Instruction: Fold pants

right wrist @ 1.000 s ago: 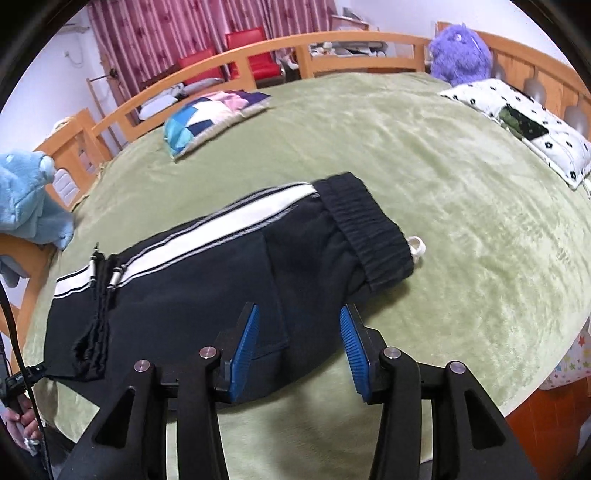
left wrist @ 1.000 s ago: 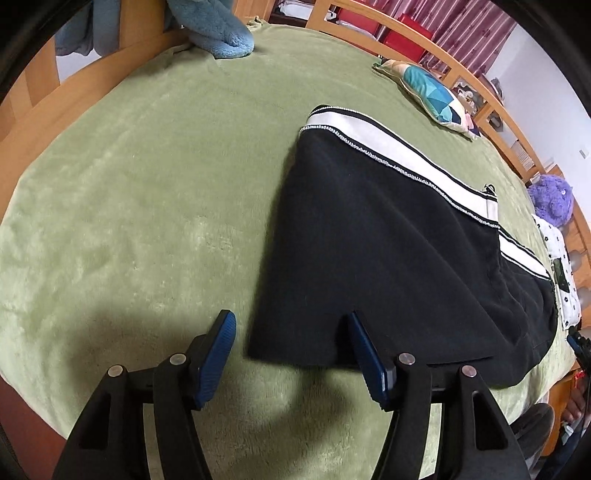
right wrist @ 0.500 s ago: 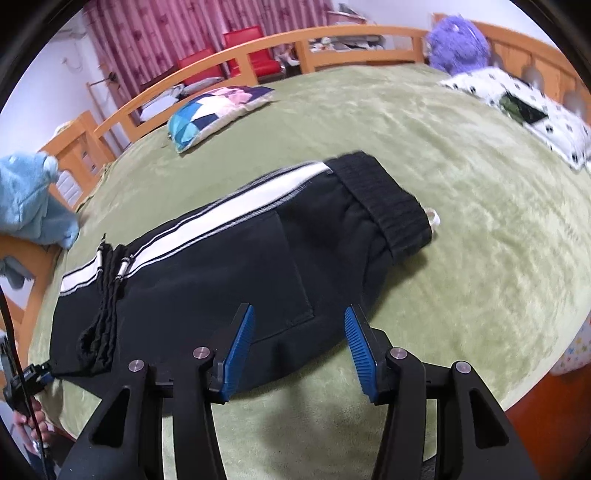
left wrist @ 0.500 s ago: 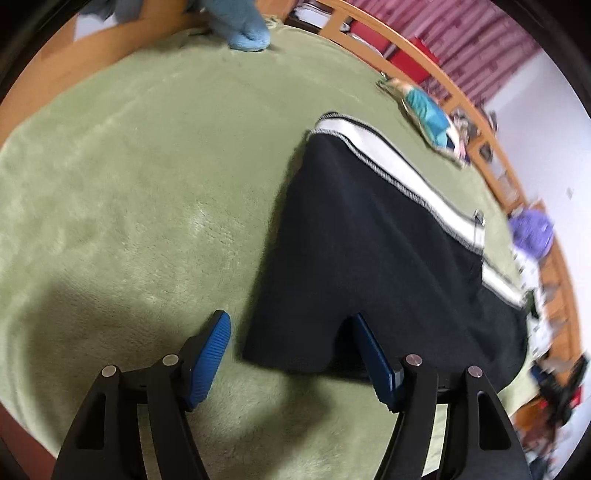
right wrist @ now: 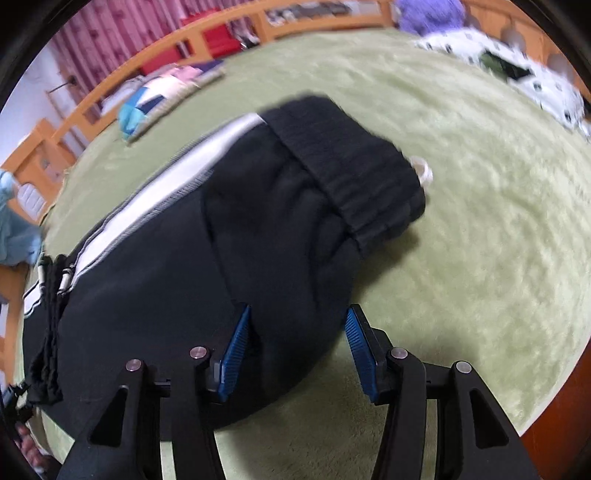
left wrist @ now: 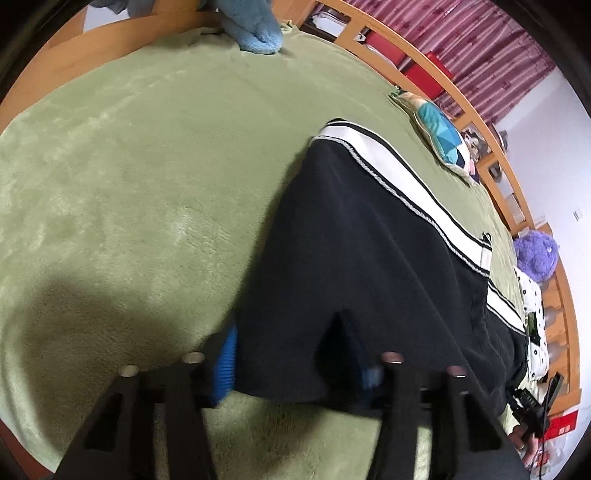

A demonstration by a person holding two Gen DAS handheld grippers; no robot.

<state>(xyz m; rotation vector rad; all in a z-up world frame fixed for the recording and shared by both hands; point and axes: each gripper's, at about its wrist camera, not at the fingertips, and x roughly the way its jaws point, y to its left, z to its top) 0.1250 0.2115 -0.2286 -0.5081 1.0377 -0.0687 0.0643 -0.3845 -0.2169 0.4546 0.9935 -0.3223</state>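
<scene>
Black pants (left wrist: pixel 369 240) with a white side stripe lie flat on the green blanket (left wrist: pixel 129 184). My left gripper (left wrist: pixel 295 369) is down at the near hem corner. Its jaws are closing, with the corner of the cloth between them. The cloth rides up over the right finger, and the left pad (left wrist: pixel 225 369) meets the cloth's edge. In the right wrist view, the pants (right wrist: pixel 184 277) end in a ribbed waistband (right wrist: pixel 351 162). My right gripper (right wrist: pixel 299 350) stands open astride the near edge below the waistband, one pad over the cloth, the other over the blanket (right wrist: pixel 480 221).
A blue plush (left wrist: pixel 255 29), a patchwork pillow (left wrist: pixel 439 129) and a purple plush (left wrist: pixel 535 254) lie along the far wooden bed rail (left wrist: pixel 406 81). A white dotted cushion (right wrist: pixel 517 70) sits at the right. A person's hand (left wrist: pixel 524 443) shows at the bed's edge.
The left jaws have narrowed around the hem corner, and cloth now covers the right finger. The right gripper has dropped closer to the pants and straddles their near edge.
</scene>
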